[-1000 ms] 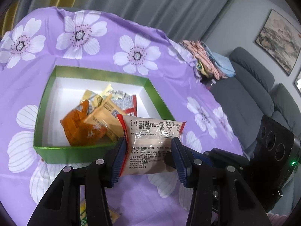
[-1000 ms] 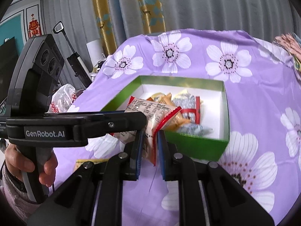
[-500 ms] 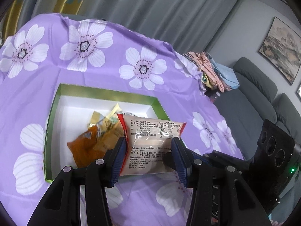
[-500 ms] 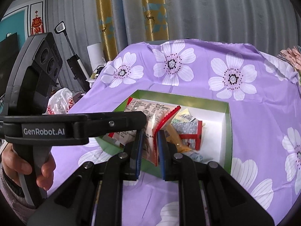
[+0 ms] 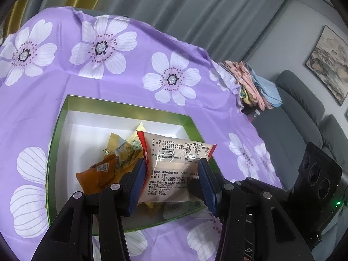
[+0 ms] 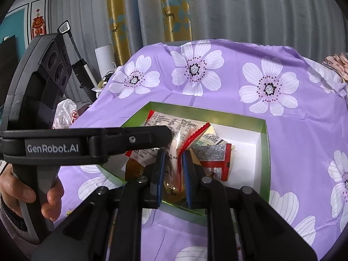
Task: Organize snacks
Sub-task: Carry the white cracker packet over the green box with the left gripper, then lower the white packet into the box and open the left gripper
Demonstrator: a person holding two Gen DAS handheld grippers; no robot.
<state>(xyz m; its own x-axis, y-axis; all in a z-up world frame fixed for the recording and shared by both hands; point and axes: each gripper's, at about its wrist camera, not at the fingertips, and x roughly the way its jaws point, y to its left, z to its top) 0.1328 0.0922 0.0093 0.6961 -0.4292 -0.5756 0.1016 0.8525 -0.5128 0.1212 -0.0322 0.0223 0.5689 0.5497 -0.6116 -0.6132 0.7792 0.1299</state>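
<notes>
Purple floral tablecloth [image 5: 130,87] bears a green box [image 5: 121,106]; above it a snack packet [image 5: 174,165] hangs—left gripper [image 5: 174,184] clamps its sides, right gripper [image 6: 173,174] pinches its red edge at 3 o'clock.

Cloth [image 5: 130,82]: was purple, printed with white flowers.
Box [image 5: 71,102]: was green outside, white inside.
Packet between the left gripper's [image 5: 171,182] blue pads: was pale cream, red-edged, with black print.
Snack left of those pads [image 5: 95,176]: was orange.
Curtain strips [image 6: 174,15]: were gold and teal.
</notes>
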